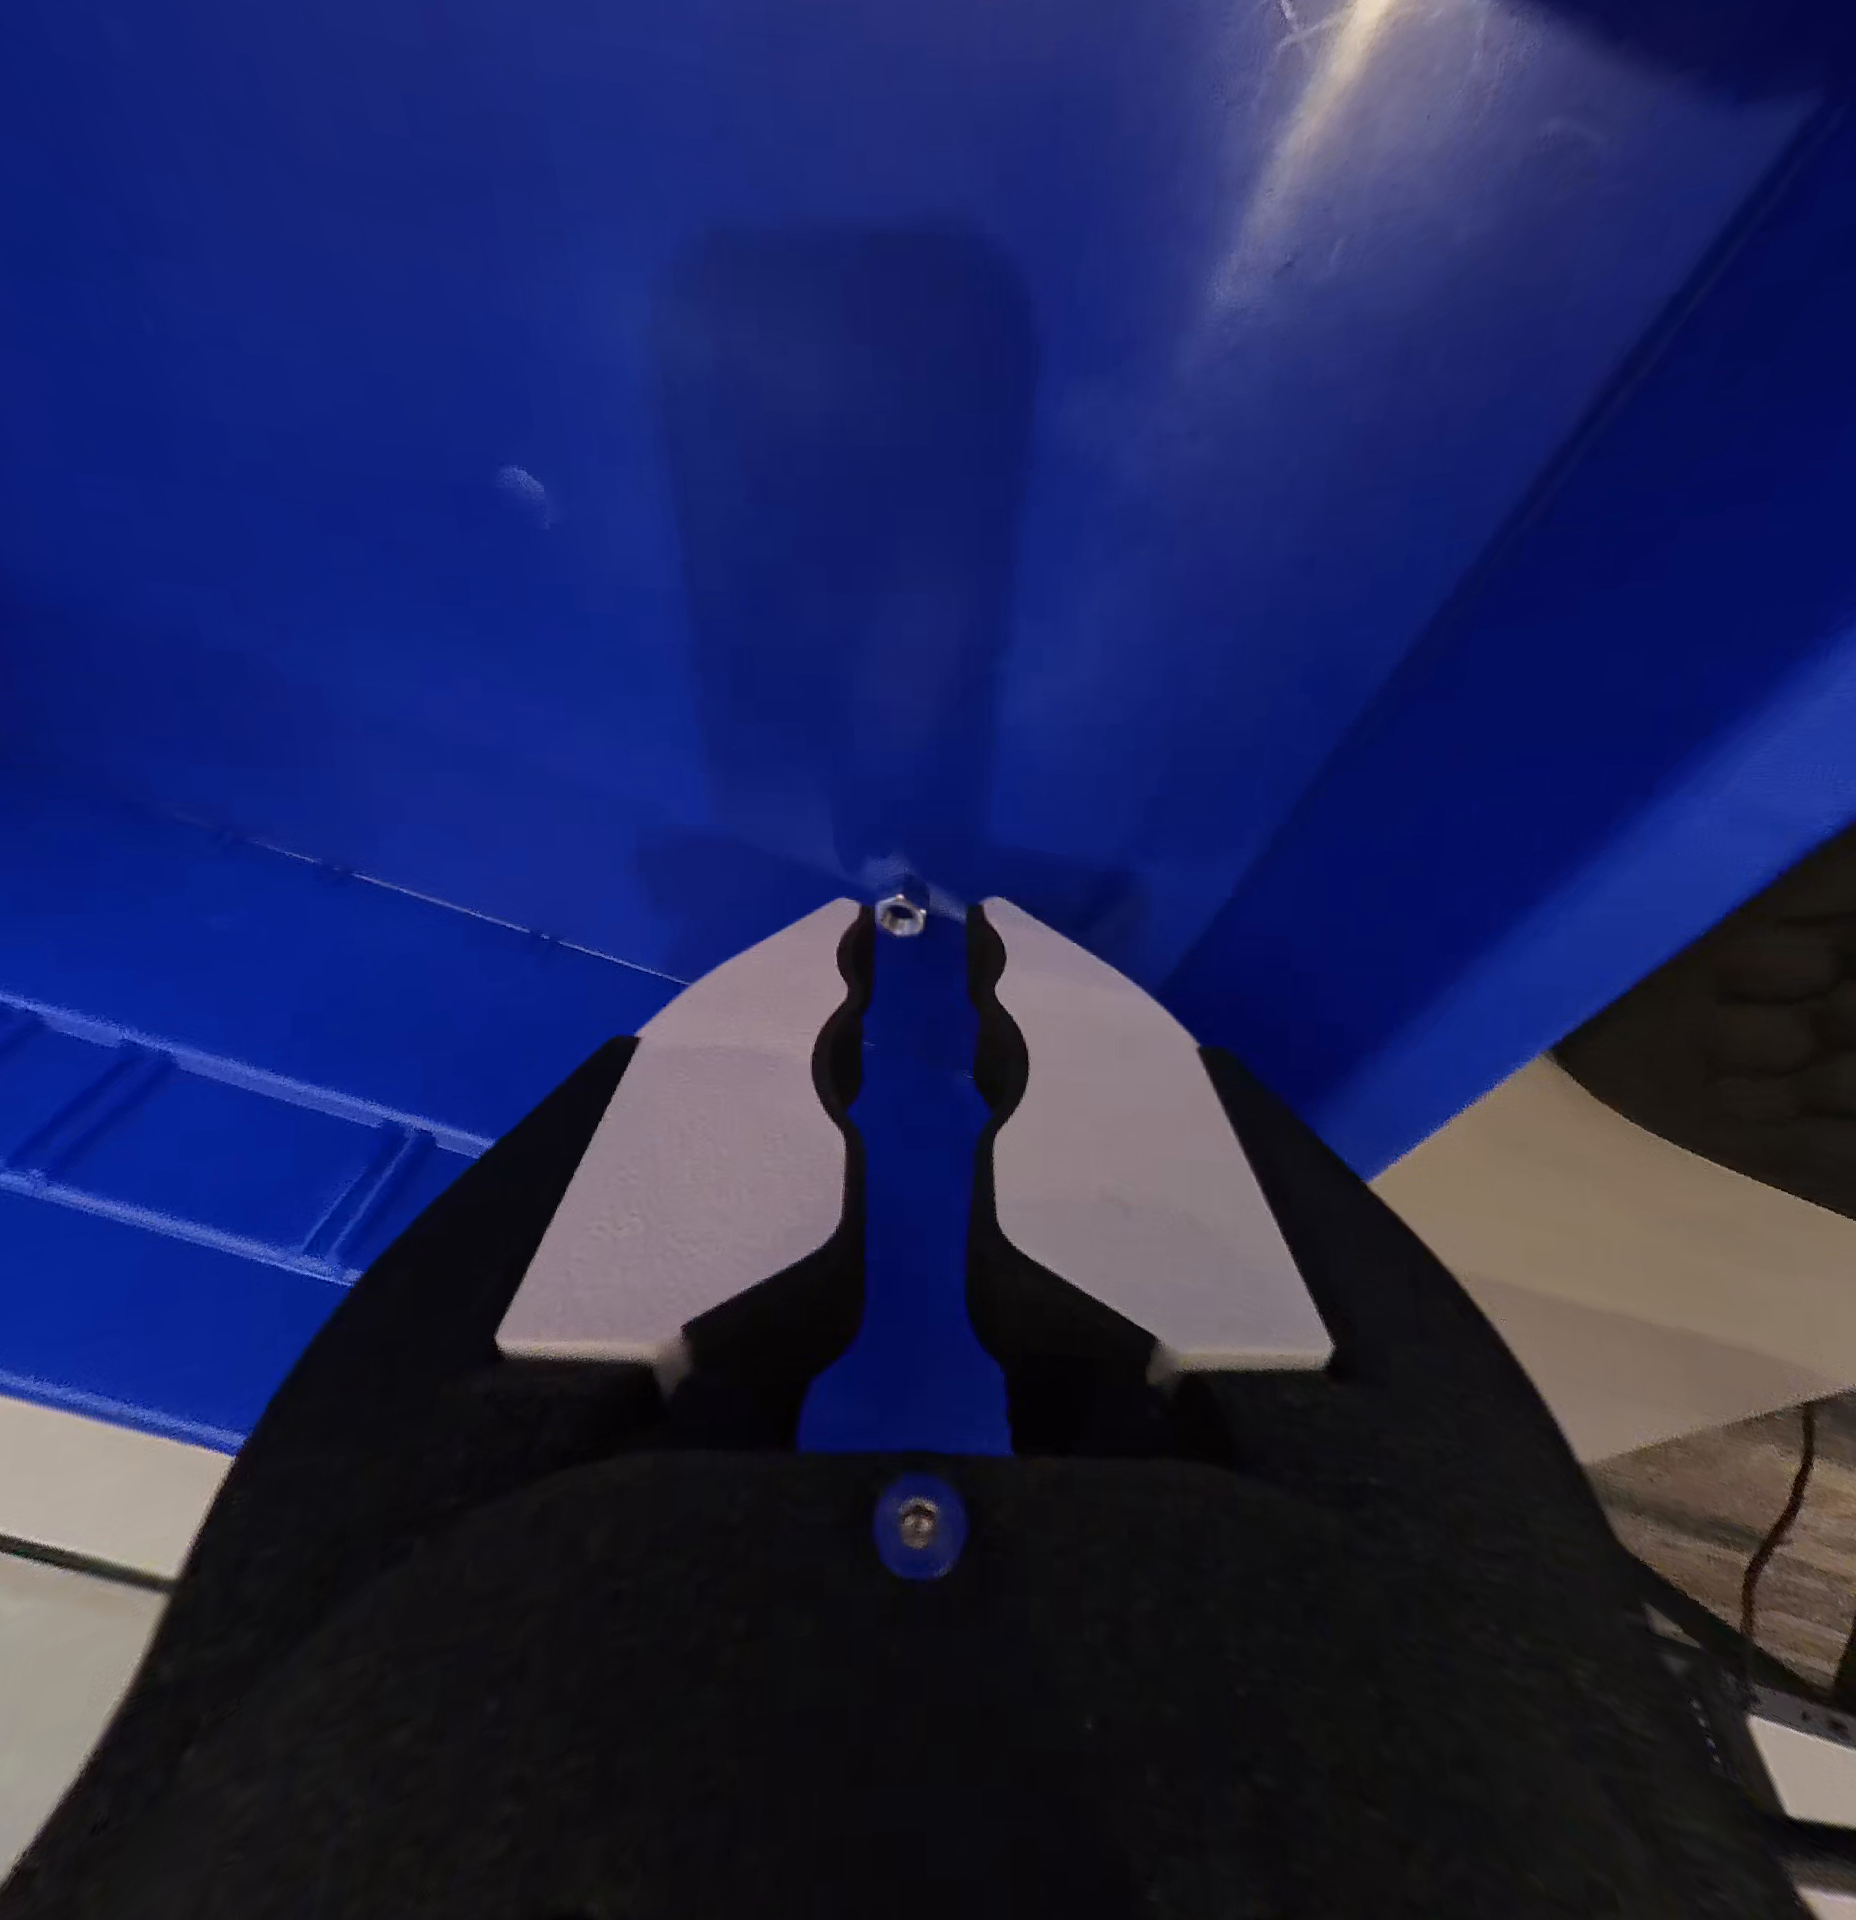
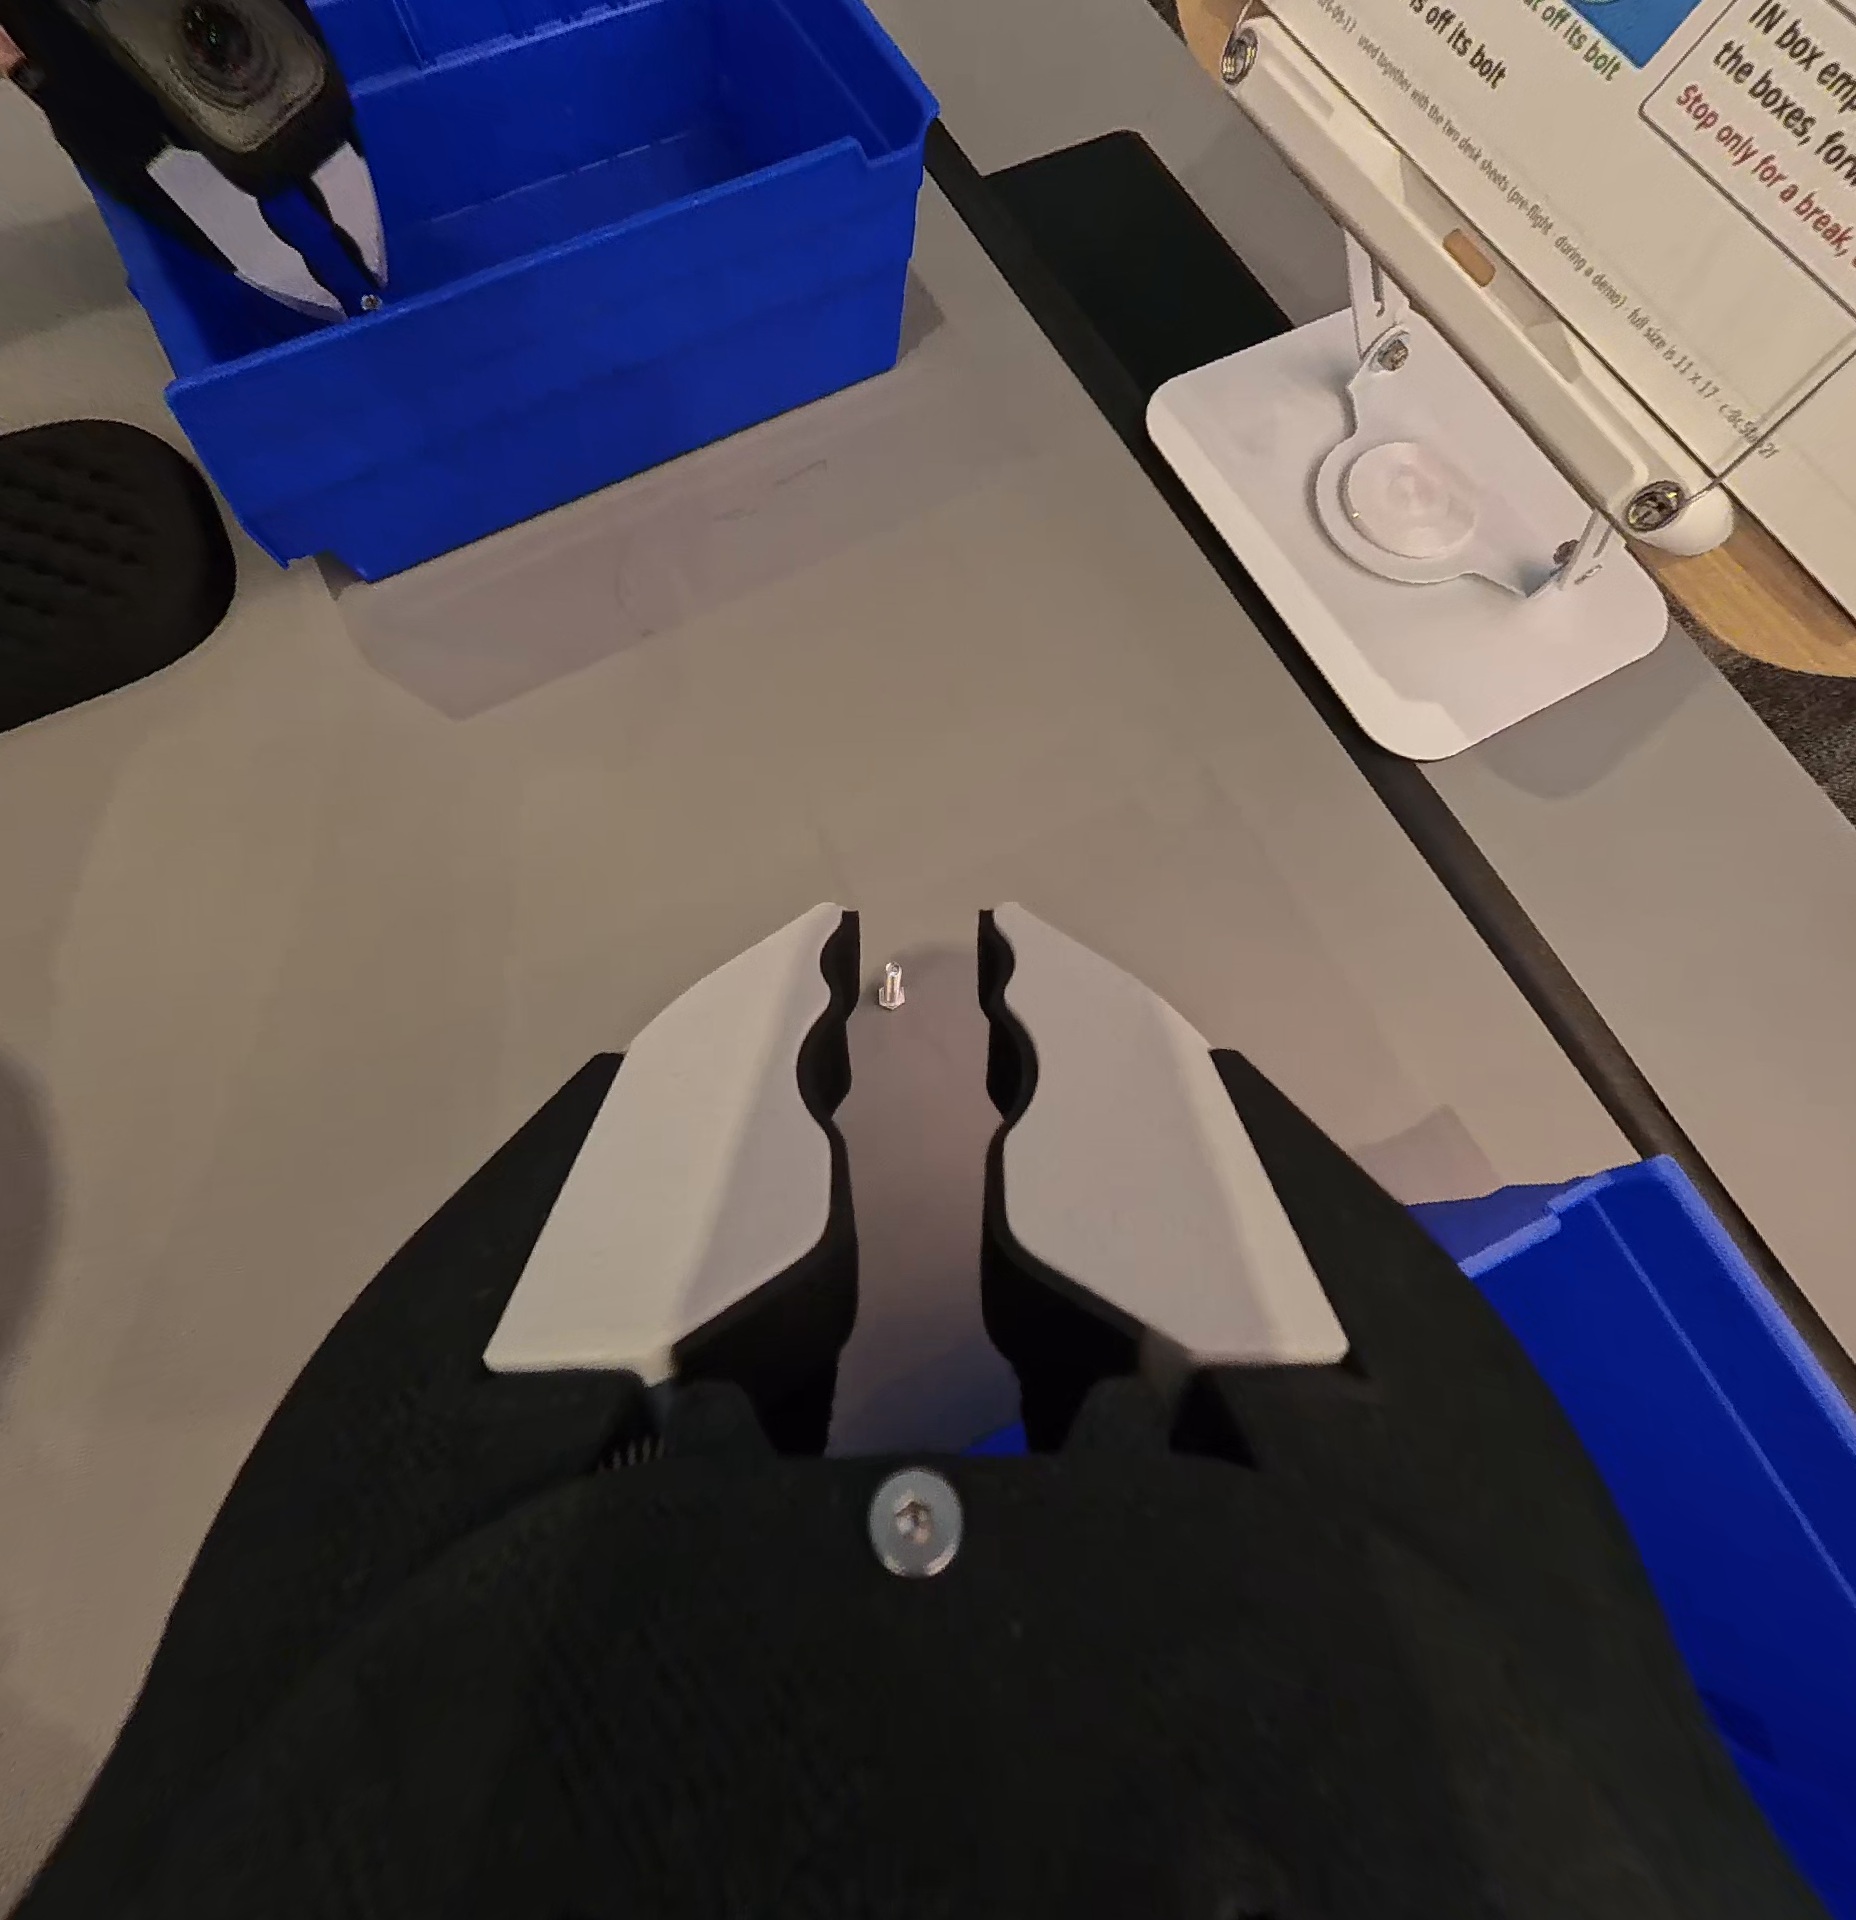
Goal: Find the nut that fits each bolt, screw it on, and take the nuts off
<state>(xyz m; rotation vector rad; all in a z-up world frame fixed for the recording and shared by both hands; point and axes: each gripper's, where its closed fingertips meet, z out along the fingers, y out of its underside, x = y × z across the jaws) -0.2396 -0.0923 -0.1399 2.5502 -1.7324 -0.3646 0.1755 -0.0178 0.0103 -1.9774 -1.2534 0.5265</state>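
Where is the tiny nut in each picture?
Left wrist view: the nut lies on the blue bin floor, between the left gripper tips.
Right wrist view: a tiny speck at that gripper's tips, top left.
Shared landmark: the blue bin.

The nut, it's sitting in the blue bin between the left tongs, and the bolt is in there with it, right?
Not the bolt: the right wrist view shows it standing on the grey table, between the open right tongs. The nut is in the blue bin, between the left tongs.
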